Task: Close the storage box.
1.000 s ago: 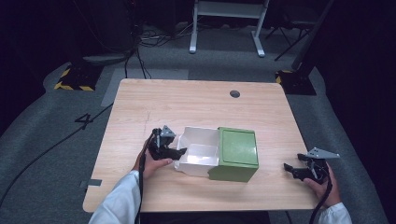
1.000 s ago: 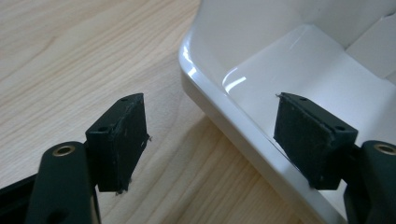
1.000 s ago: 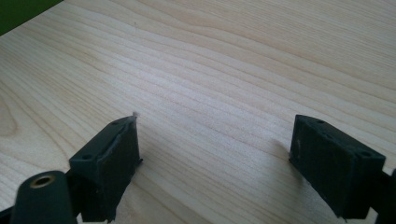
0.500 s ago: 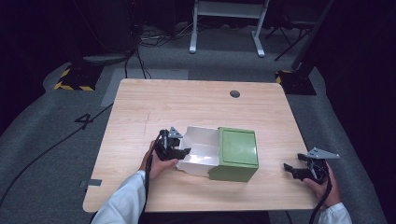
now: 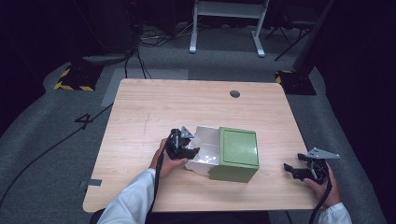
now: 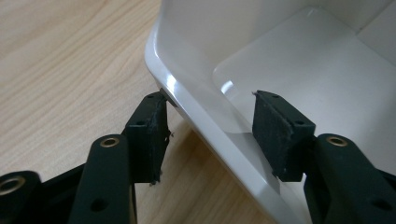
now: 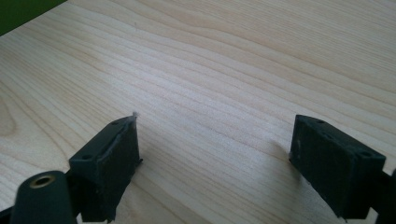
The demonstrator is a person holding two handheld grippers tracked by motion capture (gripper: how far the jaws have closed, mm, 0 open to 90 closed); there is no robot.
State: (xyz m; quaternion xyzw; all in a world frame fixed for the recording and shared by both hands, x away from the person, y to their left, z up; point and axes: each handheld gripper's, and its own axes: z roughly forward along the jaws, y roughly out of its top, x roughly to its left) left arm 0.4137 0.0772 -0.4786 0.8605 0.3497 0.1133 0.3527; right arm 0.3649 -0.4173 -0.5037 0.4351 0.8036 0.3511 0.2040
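Note:
A green box [image 5: 239, 149] lies on the wooden table [image 5: 187, 107], with a white drawer [image 5: 208, 145] sticking out of its left side. My left gripper [image 5: 192, 151] sits at the drawer's left end. In the left gripper view its jaws [image 6: 210, 100] straddle the drawer's glossy rim [image 6: 187, 107], one pad outside and one inside, shut on the wall after closing down. My right gripper [image 5: 288, 169] rests near the table's front right corner, well apart from the box. It stands open [image 7: 217, 123] over bare wood, and a corner of the green box [image 7: 18, 11] shows beyond it.
A dark round cable hole [image 5: 235, 94] sits near the table's far edge. Beyond the table are a white metal stand [image 5: 224, 28], floor cables and yellow-black striped bases [image 5: 72, 81]. Bare wood stretches left of the box and behind it.
My left hand has moved right, from beside the drawer's left end onto its rim, and the jaws have closed there. The right hand has stayed where it was.

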